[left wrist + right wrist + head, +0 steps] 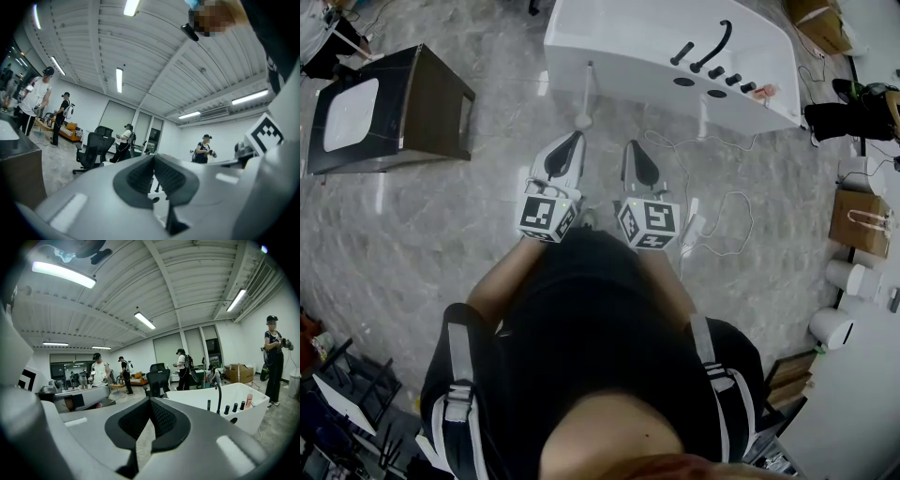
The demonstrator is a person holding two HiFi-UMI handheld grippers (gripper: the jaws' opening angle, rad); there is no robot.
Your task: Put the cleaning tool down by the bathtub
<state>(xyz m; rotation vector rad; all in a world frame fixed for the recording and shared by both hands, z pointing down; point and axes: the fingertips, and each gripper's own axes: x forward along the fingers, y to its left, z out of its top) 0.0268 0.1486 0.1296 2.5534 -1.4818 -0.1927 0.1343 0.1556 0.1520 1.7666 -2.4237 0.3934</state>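
White cleaning tool (585,94) beside bathtub (614,37)

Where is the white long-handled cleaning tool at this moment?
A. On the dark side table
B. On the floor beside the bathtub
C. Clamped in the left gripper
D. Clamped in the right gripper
B: the cleaning tool rests at the foot of the bathtub, while the left gripper and the right gripper are both shut on nothing.

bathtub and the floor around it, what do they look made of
Bathtub: glossy white, likely acrylic or ceramic, judging by its smooth, seamless shine. Floor: polished grey marble-look tile, with pale veining and faint joints; real stone or porcelain, can't tell.
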